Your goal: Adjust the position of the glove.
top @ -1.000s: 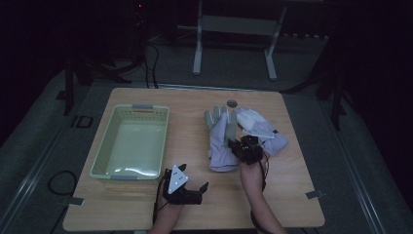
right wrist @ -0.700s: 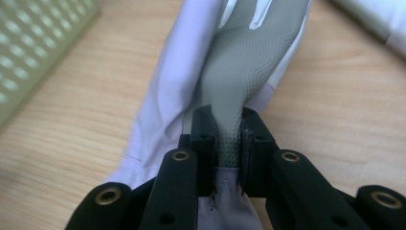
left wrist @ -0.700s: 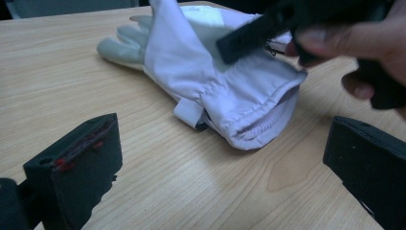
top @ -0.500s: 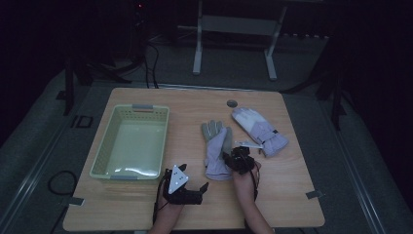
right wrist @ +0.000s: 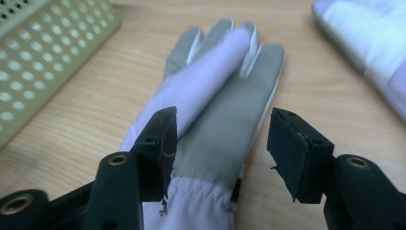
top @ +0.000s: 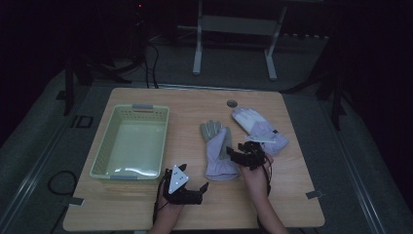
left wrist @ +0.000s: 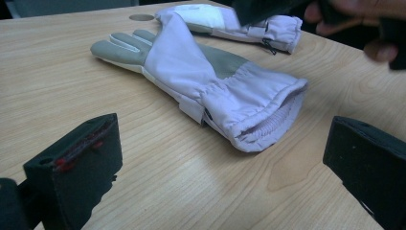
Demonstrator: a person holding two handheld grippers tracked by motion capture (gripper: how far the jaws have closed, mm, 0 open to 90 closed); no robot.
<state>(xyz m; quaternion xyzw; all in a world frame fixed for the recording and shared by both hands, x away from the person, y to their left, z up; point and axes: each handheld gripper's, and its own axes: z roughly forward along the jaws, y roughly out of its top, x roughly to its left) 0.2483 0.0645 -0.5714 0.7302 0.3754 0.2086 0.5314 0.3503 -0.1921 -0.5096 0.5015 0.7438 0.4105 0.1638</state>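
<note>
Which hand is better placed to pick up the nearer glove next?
Right, probably. The right tongs have just been opening and stand open over the nearer glove, pads off it. The left tongs sit open near the table edge, short of its cuff.

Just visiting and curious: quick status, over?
Right gripper jaws just opened over near glove, not pinching. Left gripper open, idle. Second glove and basket aside; nothing blocking.

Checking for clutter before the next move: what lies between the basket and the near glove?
Nothing: bare table runs between the basket and the near glove, as the high view shows.
</note>
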